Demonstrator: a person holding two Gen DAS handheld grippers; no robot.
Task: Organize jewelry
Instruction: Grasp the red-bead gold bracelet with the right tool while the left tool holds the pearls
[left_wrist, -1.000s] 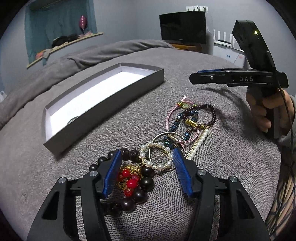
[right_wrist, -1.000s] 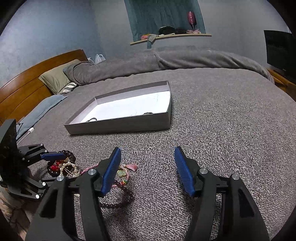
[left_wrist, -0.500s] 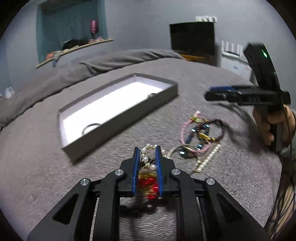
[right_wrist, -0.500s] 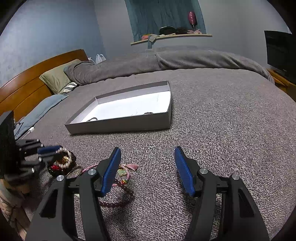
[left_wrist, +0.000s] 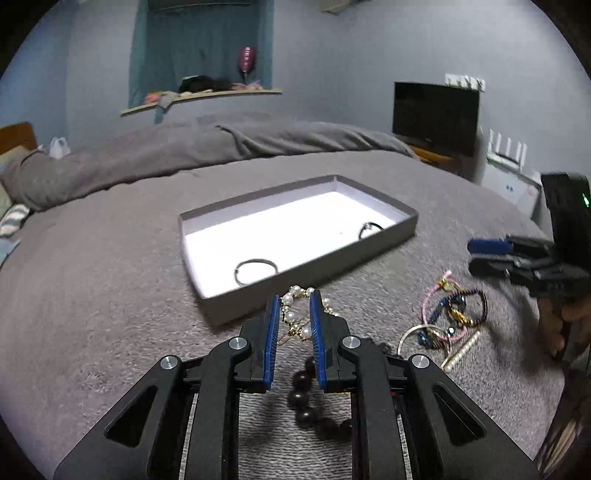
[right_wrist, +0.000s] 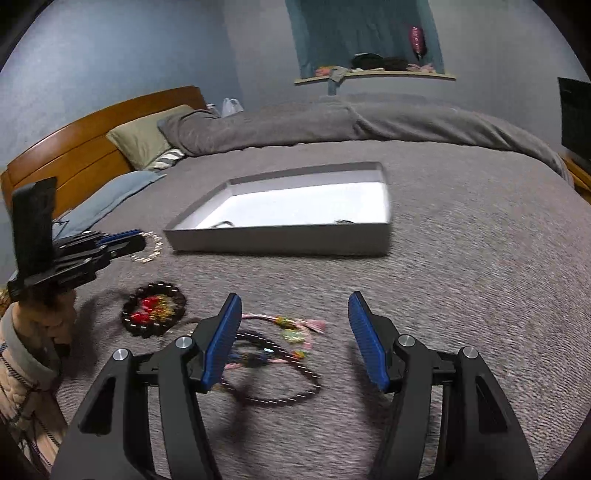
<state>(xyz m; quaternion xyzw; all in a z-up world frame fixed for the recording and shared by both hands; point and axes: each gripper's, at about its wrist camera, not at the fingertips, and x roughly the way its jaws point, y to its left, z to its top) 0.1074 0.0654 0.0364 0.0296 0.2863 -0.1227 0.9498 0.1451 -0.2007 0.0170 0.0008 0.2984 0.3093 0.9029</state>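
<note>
My left gripper (left_wrist: 293, 308) is shut on a pearl bracelet (left_wrist: 295, 314) and holds it above the bed, just before the near wall of the grey box (left_wrist: 303, 273). It also shows in the right wrist view (right_wrist: 122, 240) with the pearls (right_wrist: 149, 251) hanging from it. The box holds a dark ring (left_wrist: 255, 269) and a small ring (left_wrist: 370, 229). A dark bead bracelet (left_wrist: 306, 402) lies under my left gripper. My right gripper (right_wrist: 293, 332) is open and empty over a pile of bracelets (right_wrist: 273, 350); it also shows in the left wrist view (left_wrist: 487, 251).
A dark bead bracelet with red beads (right_wrist: 153, 314) lies on the grey blanket left of the pile. A pink and blue tangle of bracelets (left_wrist: 448, 317) lies right of my left gripper. Pillows (right_wrist: 144, 136) and a wooden headboard (right_wrist: 74, 147) are far left.
My left gripper closed on the pearl bracelet, lifted it off the pile and moved it toward the box. My right gripper moved down and left over the bracelet pile, staying open.
</note>
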